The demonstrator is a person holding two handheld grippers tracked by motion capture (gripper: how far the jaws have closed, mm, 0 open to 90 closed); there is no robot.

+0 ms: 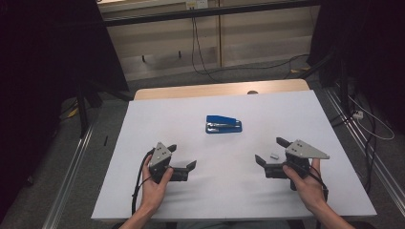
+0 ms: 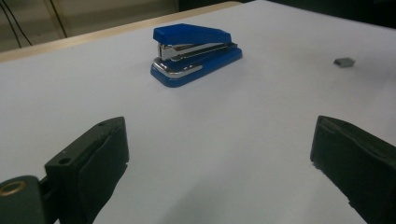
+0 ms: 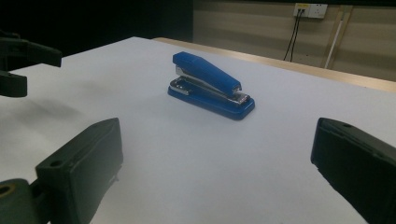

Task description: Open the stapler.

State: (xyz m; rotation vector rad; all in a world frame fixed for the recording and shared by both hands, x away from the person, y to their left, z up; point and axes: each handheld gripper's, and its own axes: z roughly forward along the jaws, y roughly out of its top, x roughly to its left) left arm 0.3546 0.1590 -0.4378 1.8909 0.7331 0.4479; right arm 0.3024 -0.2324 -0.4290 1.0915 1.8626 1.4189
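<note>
The blue stapler (image 1: 223,124) lies near the middle of the white tabletop (image 1: 143,124), a little toward the far edge, with its long axis running parallel to that edge. Both grippers rest near the front edge, and the stapler is ahead of them and between them. The left gripper (image 1: 182,161) has its jaws wide apart and holds nothing; the right gripper (image 1: 269,150) is also spread and empty. They seem about equally near (the left maybe slightly nearer). A small strip of staples (image 1: 274,155) lies between the right gripper's jaws. The surface between each gripper and the stapler is bare.
</note>
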